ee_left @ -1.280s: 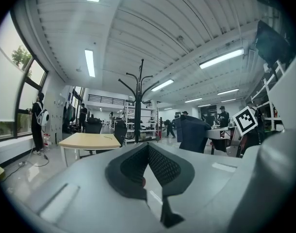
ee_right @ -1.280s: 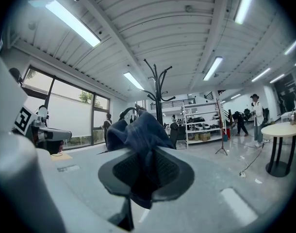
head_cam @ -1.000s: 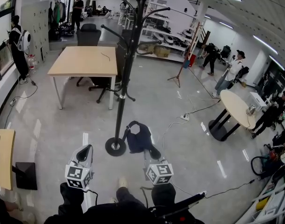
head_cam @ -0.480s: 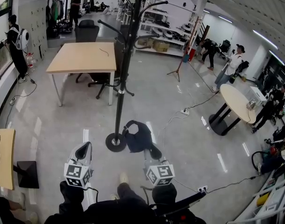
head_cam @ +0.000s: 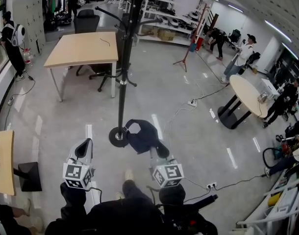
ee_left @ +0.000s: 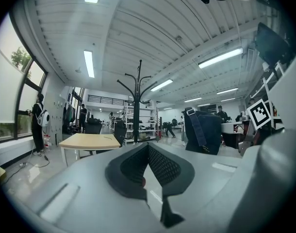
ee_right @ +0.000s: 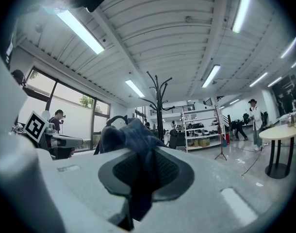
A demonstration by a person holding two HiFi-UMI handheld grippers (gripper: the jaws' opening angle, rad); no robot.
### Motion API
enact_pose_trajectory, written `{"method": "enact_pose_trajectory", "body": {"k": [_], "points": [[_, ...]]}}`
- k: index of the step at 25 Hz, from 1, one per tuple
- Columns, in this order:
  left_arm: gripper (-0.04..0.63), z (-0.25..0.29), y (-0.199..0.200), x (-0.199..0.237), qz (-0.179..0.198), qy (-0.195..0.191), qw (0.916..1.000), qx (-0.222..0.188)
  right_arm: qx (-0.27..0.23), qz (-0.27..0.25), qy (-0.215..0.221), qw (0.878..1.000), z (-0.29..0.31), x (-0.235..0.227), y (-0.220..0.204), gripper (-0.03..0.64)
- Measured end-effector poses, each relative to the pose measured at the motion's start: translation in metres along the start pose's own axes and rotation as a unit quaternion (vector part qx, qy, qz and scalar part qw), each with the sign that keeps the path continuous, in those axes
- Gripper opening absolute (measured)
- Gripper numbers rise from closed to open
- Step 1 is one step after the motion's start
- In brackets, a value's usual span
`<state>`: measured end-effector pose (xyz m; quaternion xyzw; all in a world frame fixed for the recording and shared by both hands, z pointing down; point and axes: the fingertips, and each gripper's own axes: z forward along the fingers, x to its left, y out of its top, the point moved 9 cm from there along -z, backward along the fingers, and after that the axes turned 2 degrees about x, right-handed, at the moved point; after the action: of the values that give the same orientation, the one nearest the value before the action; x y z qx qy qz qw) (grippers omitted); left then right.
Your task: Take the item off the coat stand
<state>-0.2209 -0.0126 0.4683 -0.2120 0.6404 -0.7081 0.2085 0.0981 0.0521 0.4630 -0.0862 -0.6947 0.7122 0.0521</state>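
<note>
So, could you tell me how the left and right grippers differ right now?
The right gripper is shut on the dark bag; the left gripper is shut on nothing. The bag covers the right gripper's tip in the head view; the left gripper's tip shows bare. Both point toward the coat stand.

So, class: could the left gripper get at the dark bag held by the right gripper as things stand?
Probably yes. The dark bag hangs from the right gripper's fingers, beside the left gripper, with only open air between; the coat stand stands farther ahead.
</note>
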Motion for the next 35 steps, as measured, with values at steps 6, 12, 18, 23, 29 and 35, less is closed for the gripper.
{"method": "enact_pose_trajectory", "body": {"k": [6, 12, 18, 23, 29, 35], "points": [[0.002, 0.003, 0.004, -0.006, 0.002, -0.002, 1.0000, -0.002, -0.004, 0.009, 0.004, 1.000, -0.003, -0.004, 0.003, 0.048], [0.002, 0.005, 0.002, -0.013, 0.003, -0.002, 1.0000, 0.002, -0.003, 0.015, 0.004, 1.000, -0.008, -0.012, 0.000, 0.048], [0.002, 0.008, 0.001, -0.014, 0.003, -0.003, 1.0000, 0.004, 0.002, 0.015, 0.004, 1.000, -0.005, -0.014, -0.001, 0.048], [0.002, 0.010, 0.002, -0.015, 0.003, -0.003, 1.0000, 0.004, 0.004, 0.014, 0.006, 1.000, -0.004, -0.014, -0.002, 0.048], [0.002, 0.015, 0.005, -0.017, 0.004, -0.006, 1.0000, 0.003, 0.004, 0.016, 0.007, 1.000, -0.004, -0.017, -0.001, 0.048], [0.002, 0.017, 0.005, -0.021, 0.007, -0.009, 0.9999, 0.003, 0.001, 0.014, 0.006, 1.000, -0.006, -0.021, 0.000, 0.048]]}}
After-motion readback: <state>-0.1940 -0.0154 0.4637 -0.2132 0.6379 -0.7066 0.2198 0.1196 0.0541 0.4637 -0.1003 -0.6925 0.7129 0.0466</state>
